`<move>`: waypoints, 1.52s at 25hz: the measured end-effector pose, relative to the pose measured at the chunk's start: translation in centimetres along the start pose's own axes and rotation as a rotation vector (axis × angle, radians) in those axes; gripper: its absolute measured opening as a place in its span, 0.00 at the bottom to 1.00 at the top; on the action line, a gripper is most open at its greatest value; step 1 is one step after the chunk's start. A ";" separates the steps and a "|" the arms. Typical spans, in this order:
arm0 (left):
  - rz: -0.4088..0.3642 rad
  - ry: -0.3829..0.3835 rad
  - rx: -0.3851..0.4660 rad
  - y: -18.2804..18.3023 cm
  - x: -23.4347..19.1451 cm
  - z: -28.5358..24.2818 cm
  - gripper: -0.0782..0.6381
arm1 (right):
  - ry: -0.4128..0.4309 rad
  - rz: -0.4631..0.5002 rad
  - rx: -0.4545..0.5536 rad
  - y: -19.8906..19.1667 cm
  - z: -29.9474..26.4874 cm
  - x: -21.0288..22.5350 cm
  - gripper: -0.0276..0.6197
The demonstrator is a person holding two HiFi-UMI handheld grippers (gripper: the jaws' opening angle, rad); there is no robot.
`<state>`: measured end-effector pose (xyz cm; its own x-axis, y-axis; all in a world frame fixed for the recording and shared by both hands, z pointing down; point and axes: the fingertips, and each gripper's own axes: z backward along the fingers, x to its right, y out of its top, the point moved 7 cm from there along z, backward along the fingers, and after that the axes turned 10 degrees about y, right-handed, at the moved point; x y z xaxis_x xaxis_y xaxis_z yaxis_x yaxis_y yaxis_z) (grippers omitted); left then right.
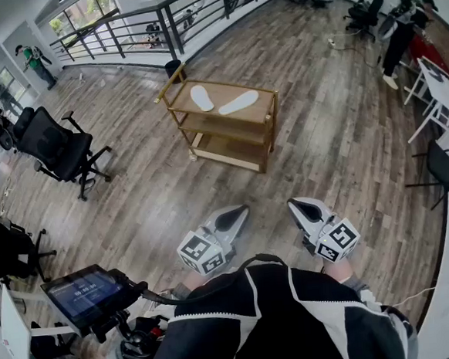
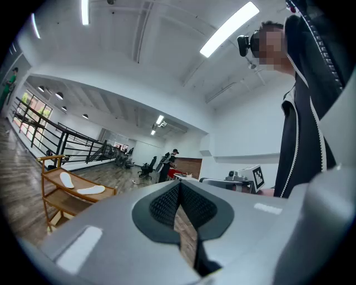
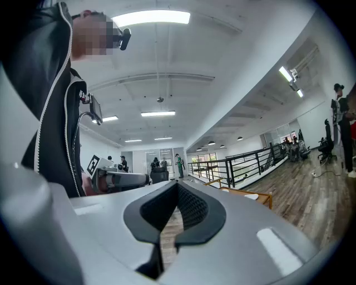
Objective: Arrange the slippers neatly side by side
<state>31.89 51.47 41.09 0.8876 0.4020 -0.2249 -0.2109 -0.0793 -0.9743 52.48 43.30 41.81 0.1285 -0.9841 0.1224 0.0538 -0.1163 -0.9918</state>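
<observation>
Two white slippers lie on the top shelf of a wooden cart [image 1: 265,106] across the floor: one [image 1: 201,98] to the left, the other [image 1: 238,102] angled to its right, their toes spread apart. Both grippers hover close to the person's body, well short of the cart. My left gripper [image 1: 240,211] is shut and empty, and so is my right gripper [image 1: 295,205]. In the left gripper view the closed jaws [image 2: 179,192] point past the cart [image 2: 47,167], where both slippers [image 2: 66,179] [image 2: 90,190] show. The right gripper view shows the shut jaws [image 3: 178,192] and a corner of the cart [image 3: 261,196].
A black office chair [image 1: 55,145] stands left of the cart. A screen on a stand [image 1: 85,290] sits near the person's left side. A railing [image 1: 143,26] runs along the far edge, and white tables [image 1: 442,88] and a dark chair [image 1: 444,165] line the right.
</observation>
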 end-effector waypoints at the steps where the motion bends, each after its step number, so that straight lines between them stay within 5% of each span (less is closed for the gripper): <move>1: 0.000 -0.002 -0.002 0.0 0.0 0.0 0.13 | 0.001 0.001 0.001 0.0 0.0 0.0 0.05; 17: -0.004 0.000 -0.017 0.0 -0.1 0.1 0.13 | 0.017 -0.001 0.009 -0.3 -0.6 -0.4 0.05; 38: 0.022 0.111 -0.075 -1.5 0.1 0.8 0.13 | 0.174 -0.083 0.042 -2.9 -1.8 0.5 0.05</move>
<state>31.95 52.36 42.52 0.9238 0.2966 -0.2420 -0.2029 -0.1566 -0.9666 50.57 42.90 44.68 -0.0514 -0.9801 0.1916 0.0988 -0.1959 -0.9756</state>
